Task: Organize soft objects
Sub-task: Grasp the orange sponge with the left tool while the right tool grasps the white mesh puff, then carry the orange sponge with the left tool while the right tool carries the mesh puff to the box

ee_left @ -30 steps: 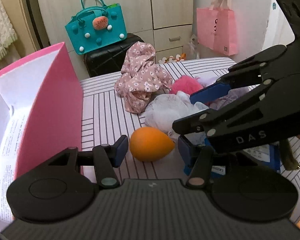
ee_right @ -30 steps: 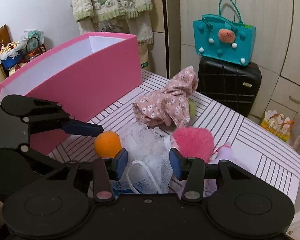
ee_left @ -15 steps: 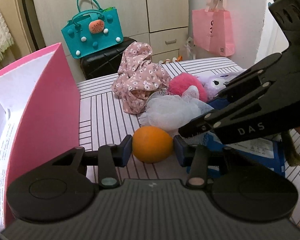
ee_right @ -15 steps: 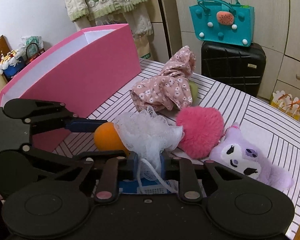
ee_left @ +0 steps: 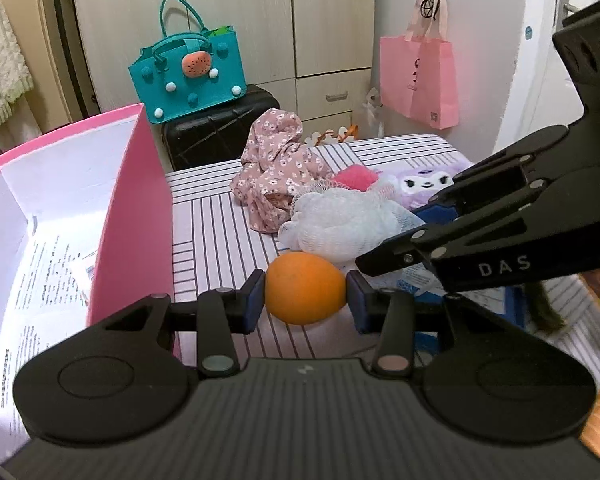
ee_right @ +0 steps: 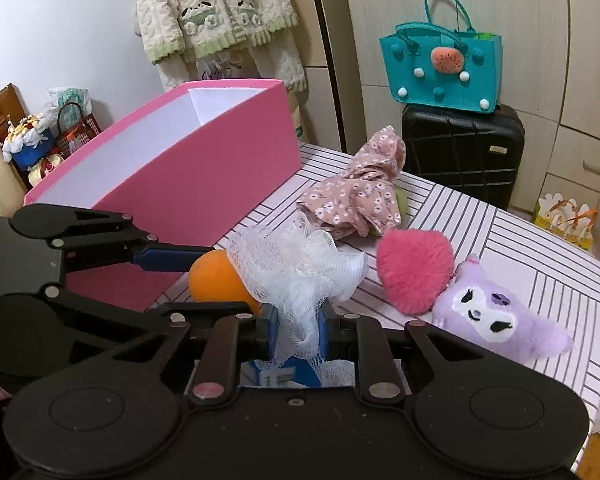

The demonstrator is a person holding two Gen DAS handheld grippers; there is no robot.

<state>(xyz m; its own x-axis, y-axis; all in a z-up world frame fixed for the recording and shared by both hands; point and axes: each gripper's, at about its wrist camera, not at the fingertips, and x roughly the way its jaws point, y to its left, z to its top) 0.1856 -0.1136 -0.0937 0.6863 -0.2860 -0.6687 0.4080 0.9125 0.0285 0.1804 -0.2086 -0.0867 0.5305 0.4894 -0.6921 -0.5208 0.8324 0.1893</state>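
Note:
My left gripper (ee_left: 306, 296) is shut on an orange egg-shaped sponge (ee_left: 304, 286), its blue pads pressing both sides just above the striped table (ee_left: 212, 232). My right gripper (ee_right: 298, 330) is shut on a white mesh bath pouf (ee_right: 300, 264), which bunches up above its jaws. In the left wrist view the right gripper (ee_left: 392, 240) reaches in from the right, holding the pouf (ee_left: 340, 224) right behind the sponge. An open pink box (ee_left: 140, 216) stands at the left. A floral cloth (ee_right: 356, 196), a pink fluffy heart (ee_right: 414, 272) and a purple plush toy (ee_right: 488, 316) lie on the table.
A blue packet (ee_left: 480, 300) lies on the table under the right gripper. Beyond the table's far edge a black suitcase (ee_right: 460, 152) carries a teal bag (ee_right: 440, 68). A pink shopping bag (ee_left: 420, 76) hangs on the wall. Printed paper lies inside the box.
Both grippers have shut, the left on the orange sponge and the right on the white pouf. The pouf has come up off the table, uncovering the purple plush toy.

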